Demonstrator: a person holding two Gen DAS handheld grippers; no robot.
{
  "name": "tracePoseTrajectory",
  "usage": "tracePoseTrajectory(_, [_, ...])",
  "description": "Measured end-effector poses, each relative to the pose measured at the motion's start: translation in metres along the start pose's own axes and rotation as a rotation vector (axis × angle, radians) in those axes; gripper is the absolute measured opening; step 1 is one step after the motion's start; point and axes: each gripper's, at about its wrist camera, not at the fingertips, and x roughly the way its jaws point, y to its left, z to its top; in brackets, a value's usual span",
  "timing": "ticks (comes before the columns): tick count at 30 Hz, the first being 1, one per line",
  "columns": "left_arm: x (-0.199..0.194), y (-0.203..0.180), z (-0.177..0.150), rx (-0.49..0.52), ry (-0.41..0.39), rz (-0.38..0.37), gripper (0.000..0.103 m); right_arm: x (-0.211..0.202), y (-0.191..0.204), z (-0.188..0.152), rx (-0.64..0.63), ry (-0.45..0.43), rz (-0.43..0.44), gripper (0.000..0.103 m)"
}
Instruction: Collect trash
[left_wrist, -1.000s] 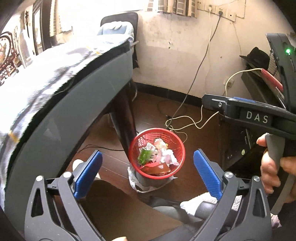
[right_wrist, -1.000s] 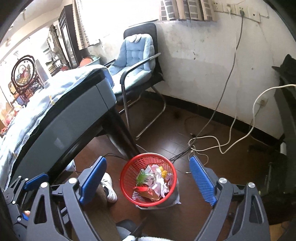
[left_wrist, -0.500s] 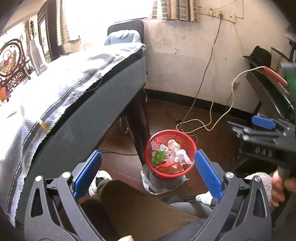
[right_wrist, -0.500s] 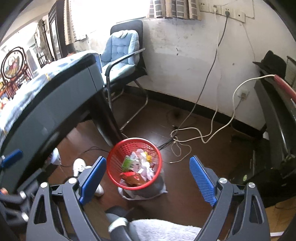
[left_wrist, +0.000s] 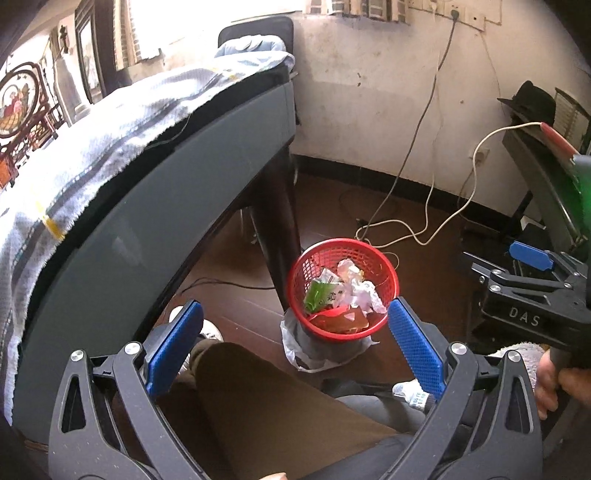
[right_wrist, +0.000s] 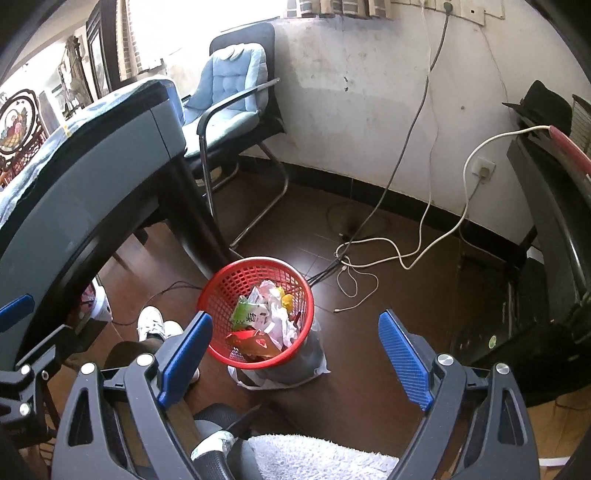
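A red mesh trash basket (left_wrist: 384, 258) stands on the brown floor beside the table leg, filled with crumpled white paper, a green wrapper (left_wrist: 316, 295) and red packaging. It also shows in the right wrist view (right_wrist: 229, 284). My left gripper (left_wrist: 295, 339) is open and empty, held high above my lap, with the basket between and beyond its blue pads. My right gripper (right_wrist: 291, 354) is open and empty, above the basket's near side. The right gripper's body also shows at the right edge of the left wrist view (left_wrist: 532, 295).
A grey table (left_wrist: 155, 206) with a blue-white cloth (left_wrist: 92, 147) fills the left. A black chair with a blue cushion (right_wrist: 232, 92) stands by the wall. Cables (right_wrist: 388, 254) lie on the floor. A dark cabinet (right_wrist: 546, 221) stands at the right. My legs (left_wrist: 258, 398) are below.
Both grippers have shifted and risen slightly; the basket sits more central in the right wrist view. Both stay open and empty.
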Motion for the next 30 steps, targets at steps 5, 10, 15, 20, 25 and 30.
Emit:
tracePoseTrajectory(5, [0.0001, -0.0013, -0.0007, 0.003, -0.004, 0.008, 0.096, 0.0005, 0.0053, 0.0003, -0.017, 0.0, -0.002, 0.089])
tracePoseTrajectory(10, [-0.0021, -0.0042, -0.0016, 0.014, -0.016, 0.025, 0.096, 0.0008, 0.0068, 0.0, -0.009, 0.004, 0.001, 0.089])
tracePoseTrajectory(15, [-0.0033, -0.0057, -0.0006, 0.017, -0.019, 0.032, 0.096, 0.0, 0.0075, 0.0009, -0.014, 0.002, 0.004, 0.089])
tracePoseTrajectory(20, [-0.0041, -0.0061, -0.0005, 0.015, -0.016, 0.032, 0.096, 0.0, 0.0068, 0.0009, -0.014, 0.001, 0.006, 0.089])
tracePoseTrajectory(25, [-0.0037, -0.0062, -0.0008, 0.016, -0.013, 0.033, 0.096, 0.0001, 0.0073, 0.0003, -0.015, 0.002, 0.005, 0.089])
tracePoseTrajectory(30, [-0.0032, -0.0063, -0.0012, 0.016, -0.007, 0.031, 0.096, 0.0006, 0.0073, 0.0008, -0.012, 0.006, 0.009, 0.089])
